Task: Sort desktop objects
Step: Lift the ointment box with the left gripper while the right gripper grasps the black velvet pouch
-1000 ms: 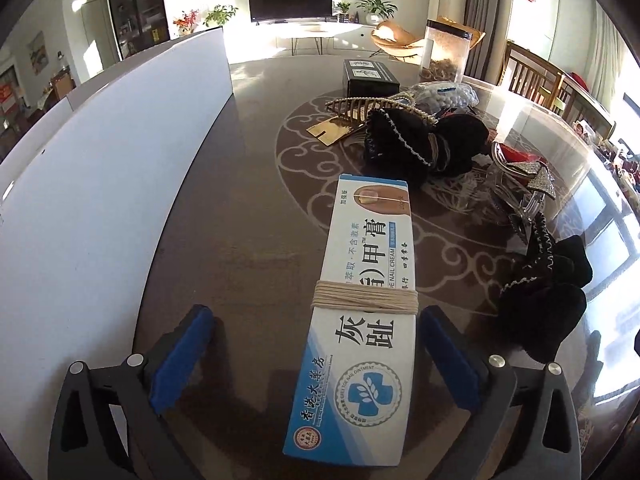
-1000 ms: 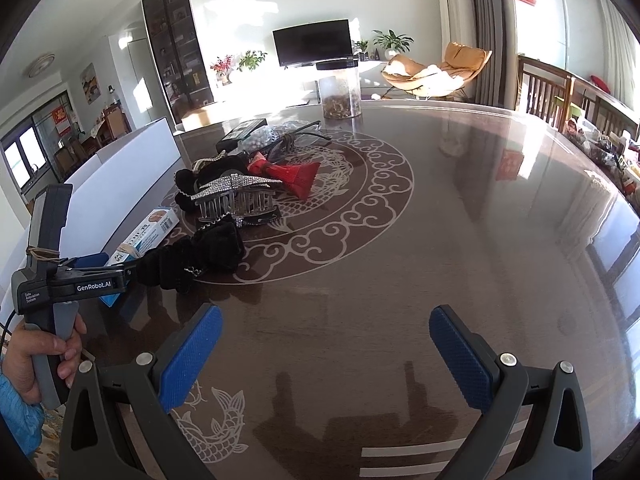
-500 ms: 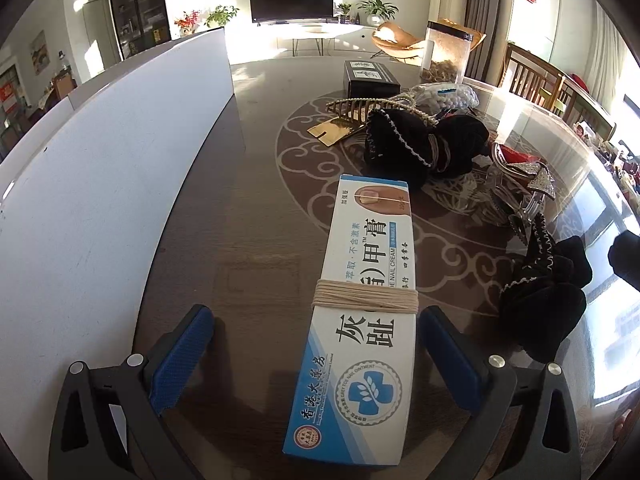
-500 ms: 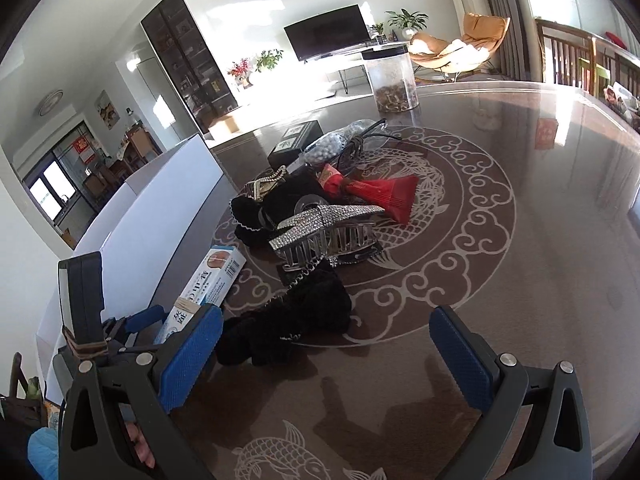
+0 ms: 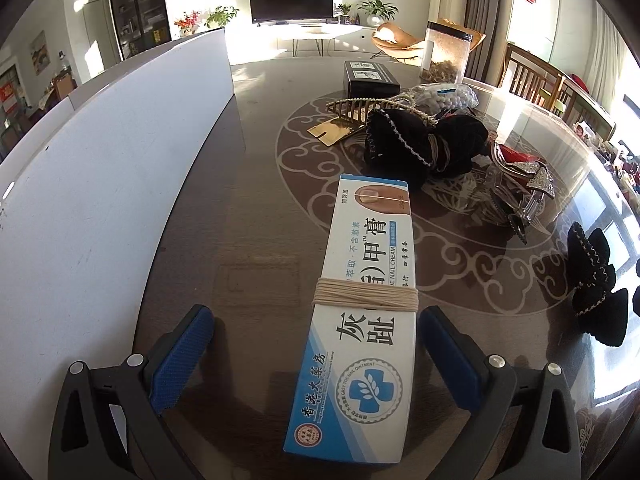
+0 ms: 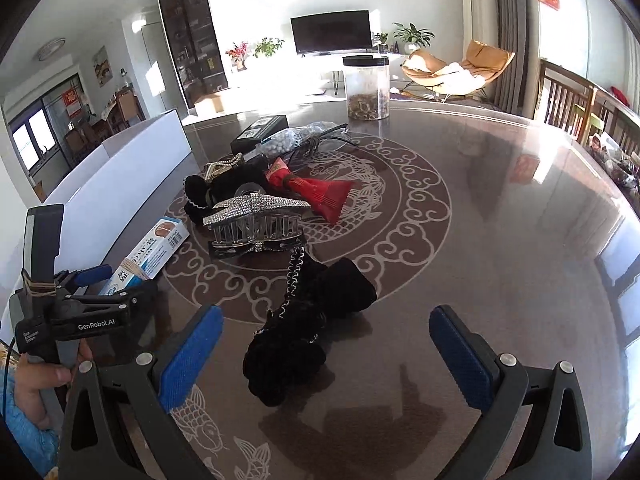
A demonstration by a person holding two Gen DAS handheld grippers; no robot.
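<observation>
A blue-and-white nail cream box [image 5: 360,280], bound with twine, lies on the dark table between the open fingers of my left gripper [image 5: 316,356]; the right finger [image 5: 450,354] is close to its side. The box also shows in the right wrist view [image 6: 150,254]. My right gripper [image 6: 326,354] is open, with a black velvet bow [image 6: 308,324] lying between its fingers; the bow also shows in the left wrist view [image 5: 596,288]. Beyond it lie a rhinestone hair claw [image 6: 256,218] and a red packet [image 6: 320,194].
A white box wall [image 5: 100,184] runs along the table's left side. Further back are another black bow [image 5: 420,144], a gold hair clip [image 5: 352,114], a black box [image 5: 370,78], a bag of beads [image 5: 444,98] and a clear jar [image 6: 366,88]. The left gripper shows in the right wrist view [image 6: 84,308].
My right gripper has swung left and moved in, so the black bow now lies between its fingers. The left gripper and the box have not moved.
</observation>
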